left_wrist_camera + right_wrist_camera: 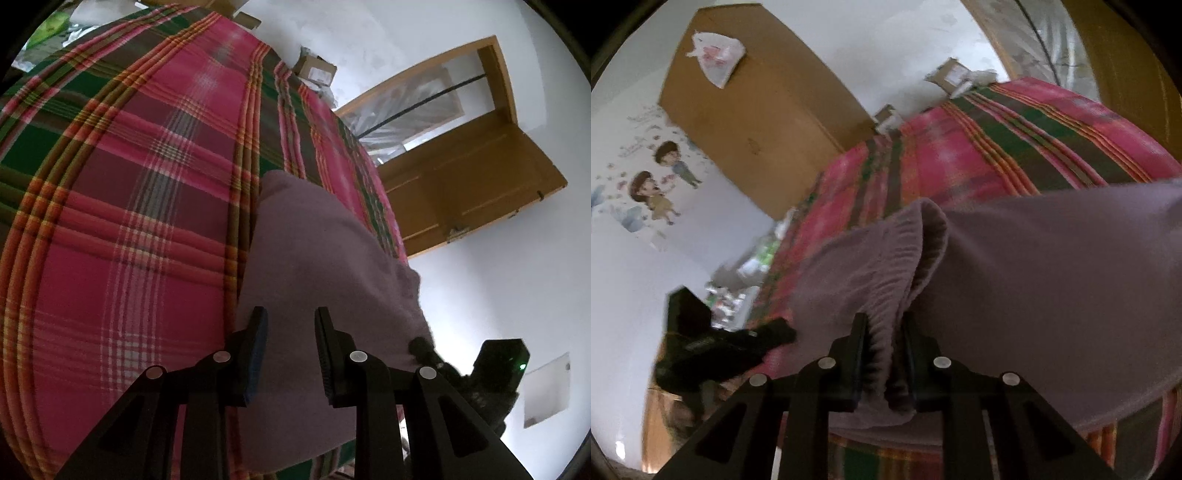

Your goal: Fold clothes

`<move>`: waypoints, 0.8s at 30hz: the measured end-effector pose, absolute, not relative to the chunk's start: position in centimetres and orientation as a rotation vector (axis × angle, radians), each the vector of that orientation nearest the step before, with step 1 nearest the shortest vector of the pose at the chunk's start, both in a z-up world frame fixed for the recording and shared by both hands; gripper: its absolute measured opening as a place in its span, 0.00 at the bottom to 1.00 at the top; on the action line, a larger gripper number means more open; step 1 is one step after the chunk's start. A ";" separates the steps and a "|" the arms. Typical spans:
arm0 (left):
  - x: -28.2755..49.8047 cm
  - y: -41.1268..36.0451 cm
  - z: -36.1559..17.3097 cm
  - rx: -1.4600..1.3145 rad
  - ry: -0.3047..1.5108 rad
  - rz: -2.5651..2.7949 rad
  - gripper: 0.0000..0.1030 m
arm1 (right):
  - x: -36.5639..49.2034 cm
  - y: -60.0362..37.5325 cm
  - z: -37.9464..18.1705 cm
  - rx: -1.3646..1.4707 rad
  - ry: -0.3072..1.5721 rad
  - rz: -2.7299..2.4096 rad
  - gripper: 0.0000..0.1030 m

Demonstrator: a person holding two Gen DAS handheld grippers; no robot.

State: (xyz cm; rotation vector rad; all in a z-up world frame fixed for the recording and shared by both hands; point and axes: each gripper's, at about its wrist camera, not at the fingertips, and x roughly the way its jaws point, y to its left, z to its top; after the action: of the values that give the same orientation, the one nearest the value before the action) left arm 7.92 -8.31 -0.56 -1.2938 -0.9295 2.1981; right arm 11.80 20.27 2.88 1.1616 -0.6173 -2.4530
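A mauve knit garment [314, 258] lies on a bed with a pink and green plaid cover [129, 184]. My left gripper [290, 317] hovers over the garment's near end, its jaws apart with only flat cloth below them. In the right wrist view the same garment [1052, 277] spreads to the right, and its ribbed hem [897, 266] rises in a fold. My right gripper [884, 321] is shut on that ribbed hem, which is bunched between the two fingers. The other gripper [713, 339] shows as a dark shape at the left.
The plaid cover [1015, 147] runs away to cardboard boxes [314, 68] at the far end. A wooden door [461, 177] stands at the right in the left view, a wooden wardrobe [757, 122] with a plastic bag [716, 55] in the right view. Clutter lies beside the bed.
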 end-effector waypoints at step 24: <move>3.3 -6.7 2.1 -1.244 -0.803 2.217 0.26 | 6.6 16.6 5.4 1.043 -0.107 -2.637 0.23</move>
State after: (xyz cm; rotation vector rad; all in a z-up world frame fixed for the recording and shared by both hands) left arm 3.27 -6.73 2.09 -1.2441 -0.8027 2.2169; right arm 6.59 16.59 5.43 1.0431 -0.1070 -2.6368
